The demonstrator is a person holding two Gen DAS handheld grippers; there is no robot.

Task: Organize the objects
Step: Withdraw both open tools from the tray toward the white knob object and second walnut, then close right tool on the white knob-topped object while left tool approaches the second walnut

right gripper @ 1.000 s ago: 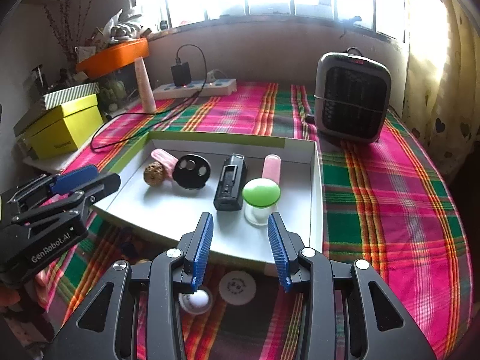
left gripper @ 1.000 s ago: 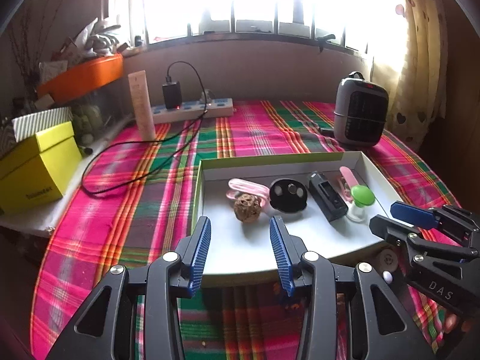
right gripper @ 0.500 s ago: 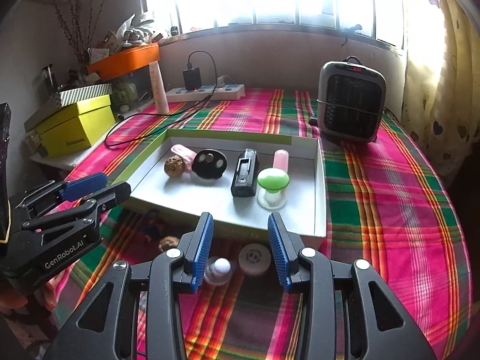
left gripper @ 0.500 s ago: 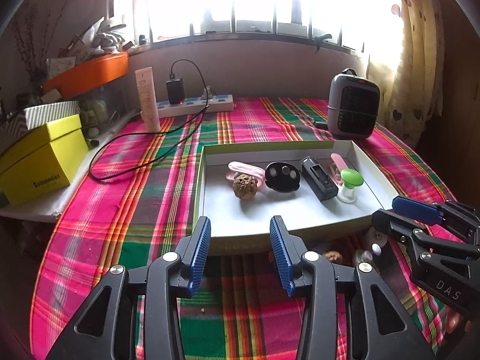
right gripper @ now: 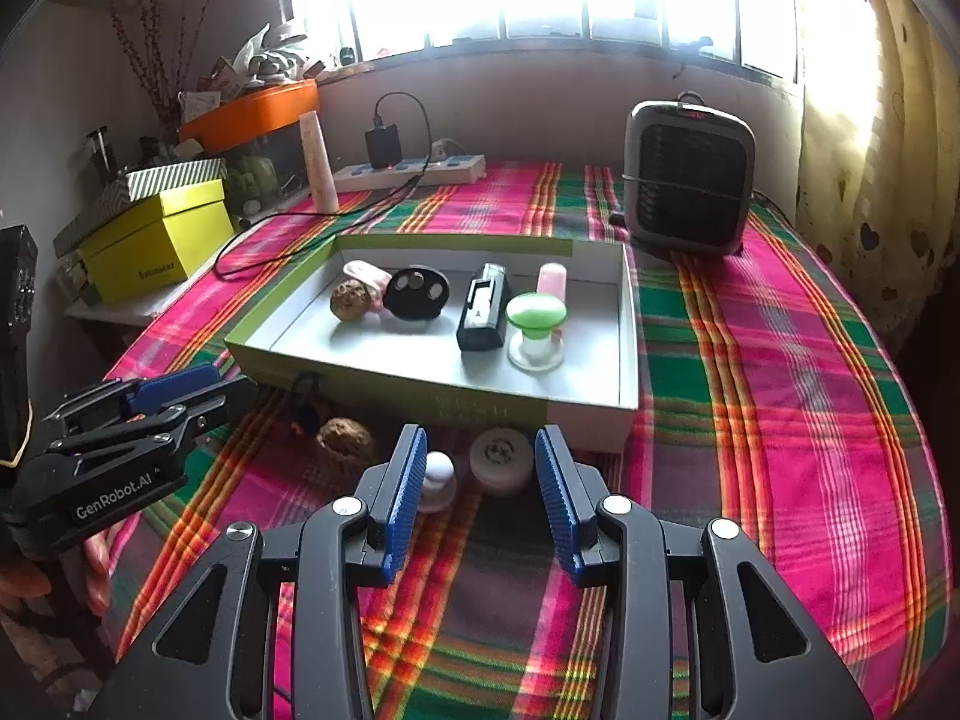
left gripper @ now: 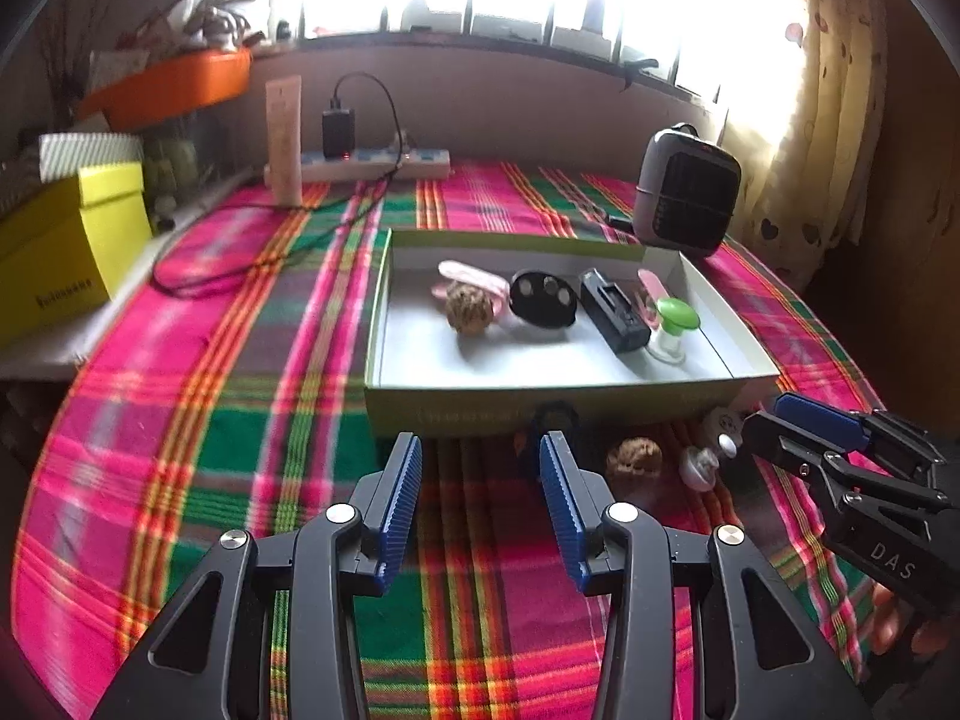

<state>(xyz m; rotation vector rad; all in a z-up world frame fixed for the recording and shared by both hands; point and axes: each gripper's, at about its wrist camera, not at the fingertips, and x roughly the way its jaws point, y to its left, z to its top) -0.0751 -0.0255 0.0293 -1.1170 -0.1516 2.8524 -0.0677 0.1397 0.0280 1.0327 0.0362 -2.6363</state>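
Dark object (left gripper: 549,420) before tray, perhaps keyring

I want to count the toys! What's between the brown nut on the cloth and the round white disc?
A small white knob sits between the nut and disc, seen in the right wrist view.

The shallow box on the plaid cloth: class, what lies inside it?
Inside the box: a walnut, a pink clip partly behind it, a black disc, a black rectangular device, a green-capped piece and a pink tube, its lower part hidden.
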